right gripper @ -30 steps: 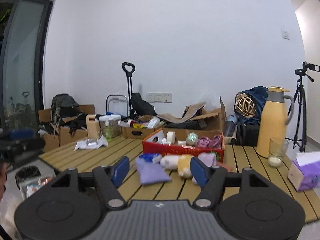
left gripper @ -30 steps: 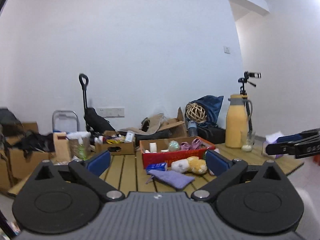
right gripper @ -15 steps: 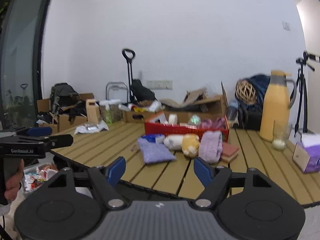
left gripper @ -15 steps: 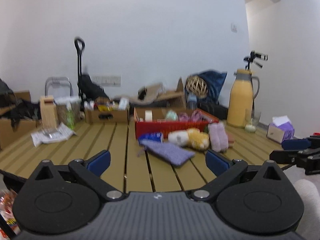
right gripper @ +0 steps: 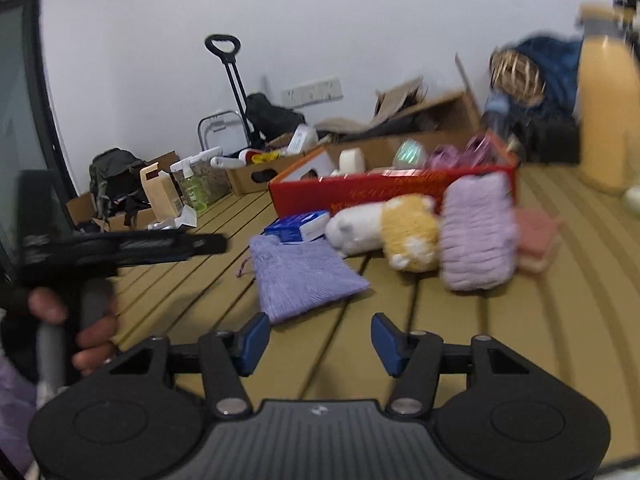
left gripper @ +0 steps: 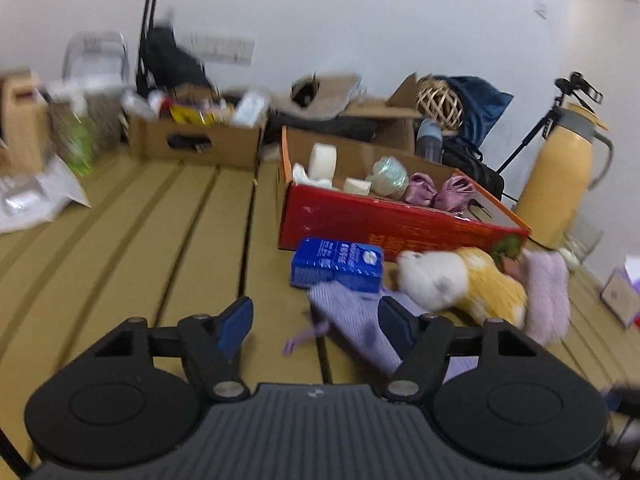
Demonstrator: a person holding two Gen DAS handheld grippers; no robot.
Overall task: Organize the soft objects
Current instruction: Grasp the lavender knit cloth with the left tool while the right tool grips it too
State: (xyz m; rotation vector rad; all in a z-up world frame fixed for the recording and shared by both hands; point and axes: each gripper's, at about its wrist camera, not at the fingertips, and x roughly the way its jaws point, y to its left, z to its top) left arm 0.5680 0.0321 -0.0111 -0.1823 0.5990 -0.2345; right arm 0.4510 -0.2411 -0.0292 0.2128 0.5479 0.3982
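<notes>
I am looking along my two grippers over a slatted wooden tabletop (right gripper: 560, 320) with clutter along its far side. Ahead of both grippers stands a red cardboard box (left gripper: 384, 220), open at the top and already holding small soft things.

In front of that box lies a row of soft objects. Directly ahead of my left gripper (left gripper: 316, 320), whose jaws are spread with nothing between them, is a flat lilac knitted pouch (right gripper: 300, 276) with a thin drawstring trailing toward my left. I judge it light, limp and easy to bunch; I would pinch its near edge or middle, not the cord. Just beyond it sits a blue carton (left gripper: 338, 266), which looks stiff, touching or overlapping the pouch's far edge.

To the right of the pouch lies a white and yellow plush toy (right gripper: 388, 232), then a fluffy lilac roll (right gripper: 478, 232), both squashy and light by my guess; a grip around the middle should hold. A pink folded cloth (right gripper: 536, 236) lies farther right.

My right gripper (right gripper: 316, 338) is also spread and empty, low over bare slats near the tabletop's front edge. Open room lies to the left; a tall yellow flask (left gripper: 560, 192) stands far right.
</notes>
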